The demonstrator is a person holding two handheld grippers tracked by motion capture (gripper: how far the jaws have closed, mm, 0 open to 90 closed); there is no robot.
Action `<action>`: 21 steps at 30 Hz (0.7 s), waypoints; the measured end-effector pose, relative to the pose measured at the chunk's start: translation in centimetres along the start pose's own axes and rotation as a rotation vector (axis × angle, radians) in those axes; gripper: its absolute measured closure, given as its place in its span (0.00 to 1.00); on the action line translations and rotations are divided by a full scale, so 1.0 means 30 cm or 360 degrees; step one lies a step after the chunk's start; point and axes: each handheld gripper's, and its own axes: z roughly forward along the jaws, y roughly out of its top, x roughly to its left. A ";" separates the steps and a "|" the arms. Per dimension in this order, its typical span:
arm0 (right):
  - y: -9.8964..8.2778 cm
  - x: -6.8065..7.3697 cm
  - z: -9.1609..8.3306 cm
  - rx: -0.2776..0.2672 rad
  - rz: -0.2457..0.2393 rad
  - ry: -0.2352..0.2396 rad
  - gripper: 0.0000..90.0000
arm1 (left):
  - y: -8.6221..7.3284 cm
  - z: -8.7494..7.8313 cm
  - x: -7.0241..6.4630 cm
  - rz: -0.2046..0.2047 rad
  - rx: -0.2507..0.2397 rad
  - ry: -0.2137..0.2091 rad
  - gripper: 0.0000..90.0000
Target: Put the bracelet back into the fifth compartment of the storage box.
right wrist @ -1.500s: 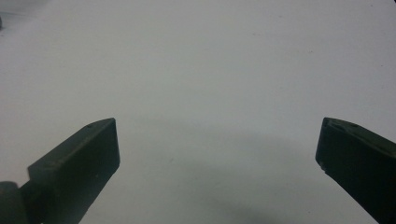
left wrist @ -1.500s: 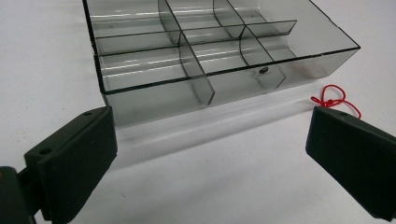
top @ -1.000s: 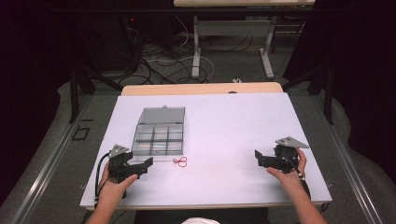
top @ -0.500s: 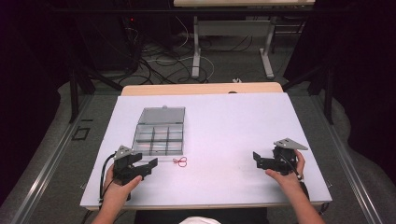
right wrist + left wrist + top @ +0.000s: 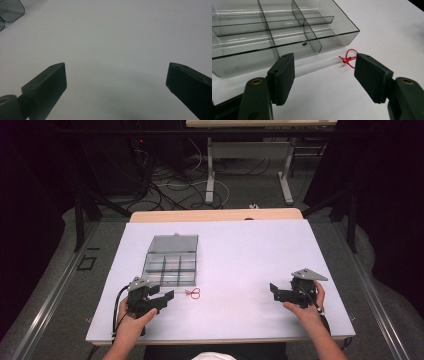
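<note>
The white table (image 5: pixel 240 255) spreads ahead of both pairs of fingers. A clear compartment box (image 5: pixel 170 261) with its lid laid open stands on it just beyond the left gripper (image 5: pixel 161 300). In the left gripper view the box's near wall (image 5: pixel 287 50) runs across just past the fingertips, and its divided cells look bare.

The left gripper is held in the person's left hand (image 5: pixel 131 322), and its fingers (image 5: pixel 283 75) are spread wide with nothing between them. The right gripper (image 5: pixel 278 292), held in the right hand (image 5: pixel 306 309) well apart from the box, points toward the table's middle, its fingers (image 5: pixel 48 85) likewise wide apart over bare table.

A small red knotted loop (image 5: pixel 193 293) lies on the table just ahead of the left fingers, near the right-hand fingertip (image 5: pixel 348 58), close to the box's front corner but not touching it.
</note>
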 end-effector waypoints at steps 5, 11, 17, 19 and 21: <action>-0.003 0.002 0.005 0.0016 -0.0003 -0.0003 0.03 | 0.012 0.024 -0.017 -0.0011 0.0010 0.0006 0.39; -0.002 0.003 0.006 0.0025 0.0008 0.0009 0.03 | 0.024 0.040 -0.023 -0.0072 0.0043 -0.0030 0.40; -0.003 0.000 0.006 0.0027 0.0008 0.0013 0.04 | 0.035 0.046 -0.024 -0.0121 0.0040 -0.0047 0.47; -0.003 0.002 0.007 0.0031 0.0010 0.0016 0.04 | 0.039 0.047 -0.023 -0.0159 0.0051 -0.0059 0.48; -0.004 0.003 0.007 0.0030 0.0012 0.0016 0.04 | 0.044 0.044 -0.021 -0.0186 0.0088 -0.0085 0.48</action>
